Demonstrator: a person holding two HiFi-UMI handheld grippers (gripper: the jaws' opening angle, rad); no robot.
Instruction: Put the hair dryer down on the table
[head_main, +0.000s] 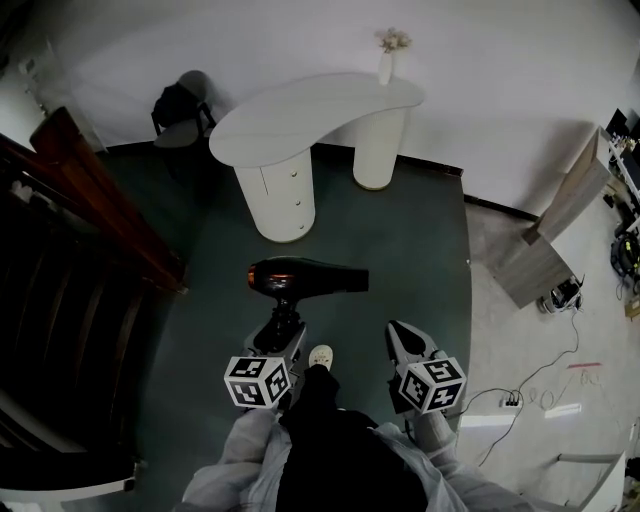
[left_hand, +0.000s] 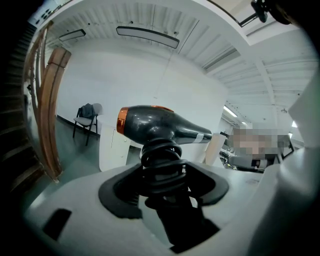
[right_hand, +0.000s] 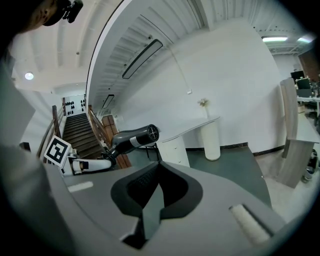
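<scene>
A black hair dryer (head_main: 305, 277) with an orange rear band hangs in the air over the dark green floor, its barrel level and its nozzle pointing right. My left gripper (head_main: 283, 328) is shut on its handle, which has the black cord coiled round it (left_hand: 161, 159). The left gripper view shows the dryer body (left_hand: 150, 126) just above the jaws. My right gripper (head_main: 399, 338) is shut and holds nothing, a little to the right of the dryer. In its own view the dryer (right_hand: 131, 140) and the left gripper (right_hand: 92, 165) appear at the left. A white curved table (head_main: 320, 108) stands farther ahead.
A white vase with flowers (head_main: 388, 58) stands on the table's far right end. A chair (head_main: 180, 112) with dark clothing sits at the back left. A wooden stair rail (head_main: 110, 200) runs down the left. Wooden panels (head_main: 560, 230) and cables (head_main: 540, 380) lie at the right.
</scene>
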